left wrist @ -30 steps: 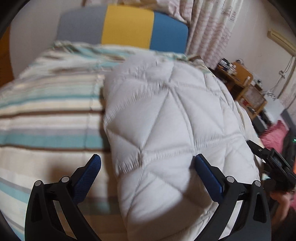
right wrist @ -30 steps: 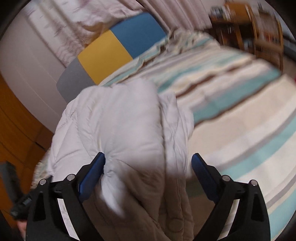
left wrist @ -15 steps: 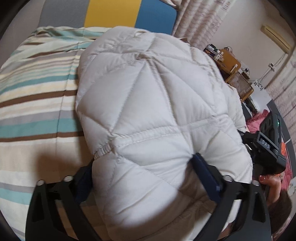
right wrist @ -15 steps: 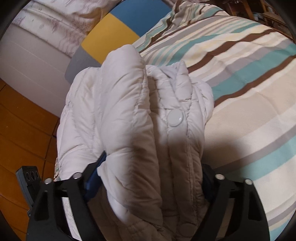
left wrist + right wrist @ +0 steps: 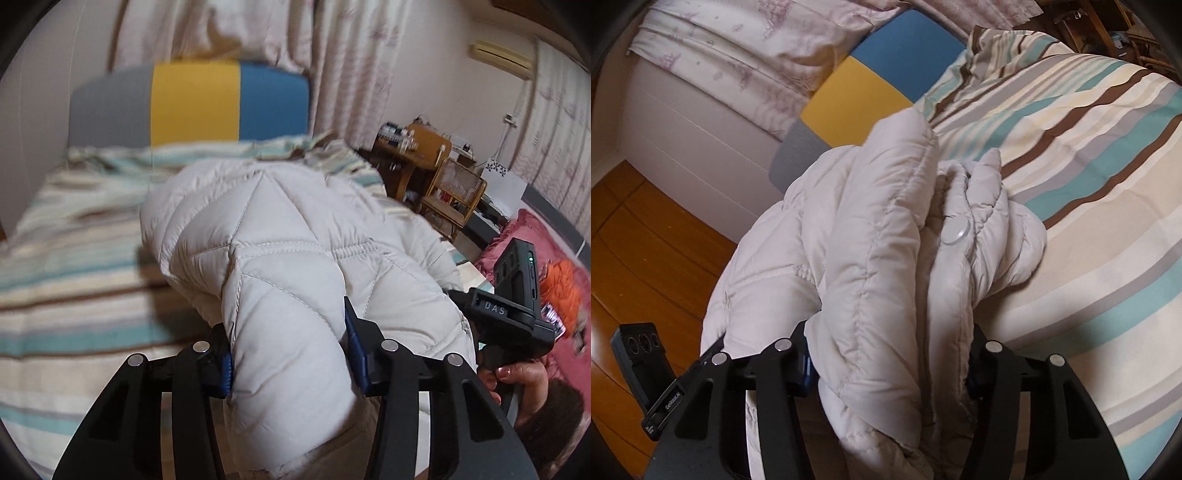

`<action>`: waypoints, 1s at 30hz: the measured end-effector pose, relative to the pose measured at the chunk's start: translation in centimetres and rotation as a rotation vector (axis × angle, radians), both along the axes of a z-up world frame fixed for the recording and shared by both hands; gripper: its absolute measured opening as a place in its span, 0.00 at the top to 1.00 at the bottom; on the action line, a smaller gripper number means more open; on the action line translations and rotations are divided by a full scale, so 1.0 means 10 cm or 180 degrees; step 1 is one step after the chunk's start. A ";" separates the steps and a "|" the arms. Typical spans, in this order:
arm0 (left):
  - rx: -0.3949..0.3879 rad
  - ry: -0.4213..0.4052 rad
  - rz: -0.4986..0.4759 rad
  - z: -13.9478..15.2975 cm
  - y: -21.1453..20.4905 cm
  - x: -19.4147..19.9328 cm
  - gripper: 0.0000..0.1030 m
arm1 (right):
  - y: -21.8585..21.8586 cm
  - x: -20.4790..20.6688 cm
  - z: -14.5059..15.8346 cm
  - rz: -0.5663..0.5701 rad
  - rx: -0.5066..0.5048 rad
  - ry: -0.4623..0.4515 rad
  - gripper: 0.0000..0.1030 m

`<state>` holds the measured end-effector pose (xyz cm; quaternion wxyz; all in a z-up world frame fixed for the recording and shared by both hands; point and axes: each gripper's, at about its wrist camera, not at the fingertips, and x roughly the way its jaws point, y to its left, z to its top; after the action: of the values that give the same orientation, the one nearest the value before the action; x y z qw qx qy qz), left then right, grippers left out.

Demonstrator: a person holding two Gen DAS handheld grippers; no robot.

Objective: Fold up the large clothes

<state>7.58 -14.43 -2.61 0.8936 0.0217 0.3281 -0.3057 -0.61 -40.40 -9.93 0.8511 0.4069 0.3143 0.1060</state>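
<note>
A pale grey quilted puffer jacket [image 5: 280, 236] is bunched up and lifted above the striped bed [image 5: 74, 295]. My left gripper [image 5: 288, 354] is shut on a thick fold of the jacket, which bulges between its blue pads. In the right wrist view the jacket [image 5: 879, 236] shows its front edge with a round snap button [image 5: 955, 229]. My right gripper [image 5: 886, 365] is shut on another thick bundle of it. The right gripper's body [image 5: 517, 306] shows in the left wrist view, to the right of the jacket.
The bed has a grey, yellow and blue headboard [image 5: 192, 103] against curtains. A wooden desk and chair [image 5: 436, 173] stand right of the bed. A red cover [image 5: 554, 258] lies at the far right. Wooden floor [image 5: 646, 258] lies left of the bed.
Both grippers went from open around the jacket to shut on thick folds of it. The jacket has been lifted and bunched, off the bed surface.
</note>
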 end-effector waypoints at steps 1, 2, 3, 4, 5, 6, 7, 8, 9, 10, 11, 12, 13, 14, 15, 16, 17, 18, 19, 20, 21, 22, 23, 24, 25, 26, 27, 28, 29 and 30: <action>0.0009 -0.0068 0.0004 0.04 0.02 -0.04 0.55 | 0.04 -0.01 0.02 0.0010 0.0021 -0.0036 0.47; 0.0020 -0.0160 0.0012 0.08 0.05 -0.09 0.56 | 0.10 0.00 0.06 0.0025 0.0042 -0.0076 0.47; 0.0037 -0.0249 0.0026 0.12 0.10 -0.16 0.56 | 0.16 0.03 0.08 0.0043 0.0051 -0.0105 0.47; 0.0043 -0.0305 0.0037 0.14 0.15 -0.18 0.56 | 0.22 0.02 0.10 0.0066 0.0047 -0.0134 0.47; 0.0034 -0.0357 0.0053 0.17 0.20 -0.21 0.56 | 0.31 0.05 0.14 0.0105 0.0027 -0.0168 0.47; 0.0016 -0.0421 0.0083 0.19 0.29 -0.25 0.56 | 0.40 0.07 0.16 0.0149 0.0006 -0.0194 0.47; 0.0011 -0.0458 0.0107 0.21 0.36 -0.28 0.56 | 0.49 0.10 0.18 0.0184 -0.0009 -0.0209 0.47; 0.0009 -0.0493 0.0145 0.21 0.45 -0.30 0.56 | 0.59 0.13 0.20 0.0243 -0.0031 -0.0226 0.47; 0.0008 -0.0518 0.0195 0.21 0.54 -0.30 0.56 | 0.71 0.17 0.21 0.0306 -0.0054 -0.0243 0.47; 0.0010 -0.0531 0.0260 0.20 0.64 -0.30 0.56 | 0.80 0.23 0.21 0.0351 -0.0069 -0.0255 0.47; 0.0015 -0.0527 0.0339 0.18 0.76 -0.29 0.56 | 0.91 0.29 0.21 0.0403 -0.0090 -0.0268 0.47; 0.0019 -0.0511 0.0428 0.16 0.89 -0.29 0.56 | 1.03 0.34 0.21 0.0462 -0.0120 -0.0278 0.47; 0.0017 -0.0493 0.0500 0.13 1.01 -0.29 0.56 | 1.17 0.40 0.21 0.0530 -0.0151 -0.0283 0.47; 0.0010 -0.0468 0.0590 0.10 1.14 -0.28 0.56 | 1.28 0.45 0.21 0.0584 -0.0170 -0.0287 0.47; -0.0004 -0.0443 0.0677 0.07 1.28 -0.28 0.56 | 1.38 0.50 0.21 0.0635 -0.0186 -0.0292 0.47; -0.0030 -0.0417 0.0775 0.04 1.45 -0.28 0.56 | 1.56 0.59 0.22 0.0726 -0.0216 -0.0301 0.47; -0.0060 -0.0392 0.0872 0.00 1.59 -0.27 0.56 | 1.68 0.65 0.22 0.0784 -0.0239 -0.0311 0.47; -0.0074 -0.0372 0.0945 -0.04 1.69 -0.27 0.56 | 1.82 0.71 0.23 0.0853 -0.0276 -0.0325 0.47; -0.0077 -0.0335 0.1051 -0.09 1.85 -0.27 0.56 | 1.97 0.77 0.24 0.0924 -0.0322 -0.0336 0.47; -0.0084 -0.0303 0.1144 -0.14 1.99 -0.27 0.56 | 2.08 0.82 0.24 0.0979 -0.0362 -0.0346 0.47; -0.0091 -0.0283 0.1208 -0.17 2.08 -0.28 0.56 | 2.22 0.87 0.25 0.1049 -0.0425 -0.0357 0.47; -0.0087 -0.0239 0.1300 -0.23 2.21 -0.28 0.56 | 2.31 0.92 0.25 0.1089 -0.0471 -0.0355 0.47; -0.0082 -0.0194 0.1371 -0.28 2.29 -0.29 0.56 | 2.43 0.97 0.24 0.1139 -0.0552 -0.0349 0.47; -0.0087 -0.0137 0.1443 -0.33 2.38 -0.28 0.53 | 2.51 1.00 0.23 0.1166 -0.0622 -0.0345 0.47; -0.0126 -0.0040 0.1527 -0.42 2.49 -0.28 0.50 | 2.58 1.03 0.22 0.1182 -0.0696 -0.0339 0.45; -0.0154 0.0006 0.1559 -0.47 2.53 -0.29 0.47 | 2.67 1.05 0.20 0.1187 -0.0818 -0.0319 0.42; -0.0179 0.0051 0.1596 -0.53 2.58 -0.33 0.43 | 2.71 1.06 0.19 0.1180 -0.0904 -0.0299 0.40; -0.0160 0.0060 0.1635 -0.57 2.59 -0.35 0.37 | 2.74 1.07 0.16 0.1148 -0.1016 -0.0280 0.38; -0.0119 0.0050 0.1645 -0.60 2.57 -0.36 0.35 | 2.75 1.08 0.16 0.1117 -0.1082 -0.0271 0.38; -0.0063 0.0031 0.1652 -0.63 2.56 -0.41 0.32 | 2.73 1.07 0.14 0.1070 -0.1137 -0.0251 0.38</action>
<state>3.49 11.21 -8.94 0.9407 -0.0734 0.3239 -0.0695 10.10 -13.09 -8.53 0.8916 0.1875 0.3579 0.2046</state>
